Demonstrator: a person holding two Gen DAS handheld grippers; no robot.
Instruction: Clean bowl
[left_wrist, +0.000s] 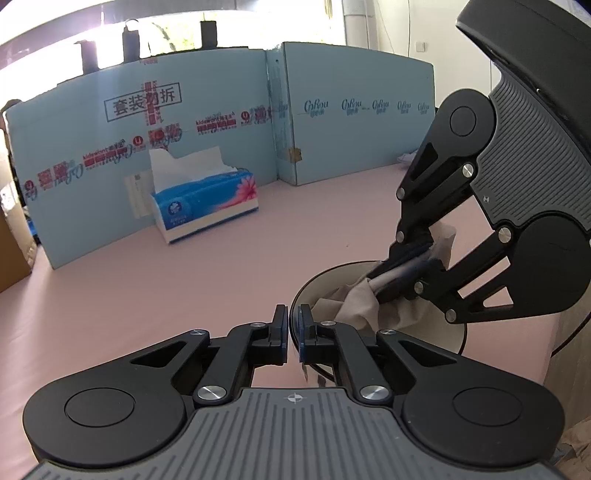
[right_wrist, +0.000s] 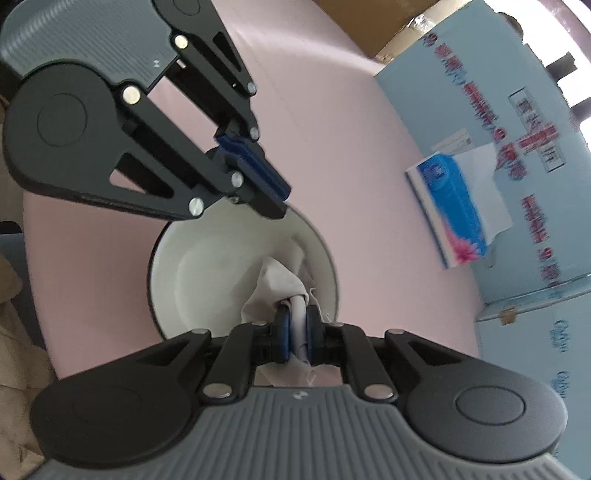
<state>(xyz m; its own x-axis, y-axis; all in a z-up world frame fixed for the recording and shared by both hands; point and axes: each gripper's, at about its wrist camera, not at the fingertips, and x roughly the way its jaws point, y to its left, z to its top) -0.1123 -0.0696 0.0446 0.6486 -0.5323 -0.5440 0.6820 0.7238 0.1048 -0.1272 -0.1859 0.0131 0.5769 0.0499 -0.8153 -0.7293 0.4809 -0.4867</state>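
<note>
On pink table (left_wrist: 221, 258), bowl (right_wrist: 192, 273) containing tissue (right_wrist: 273, 284), right jaws clamping tissue, left jaws pinching bowl rim.

Makeshift staged workspace: pink table (left_wrist: 221, 258) walled by blue cardboard panels (left_wrist: 166, 110).

Blue tissue box (left_wrist: 207, 201) on pink tabletop (left_wrist: 184, 280), light-blue printed cardboard screen (left_wrist: 207, 110) behind

Open tabletop (left_wrist: 229, 266) before tissue box (left_wrist: 207, 201)
</note>
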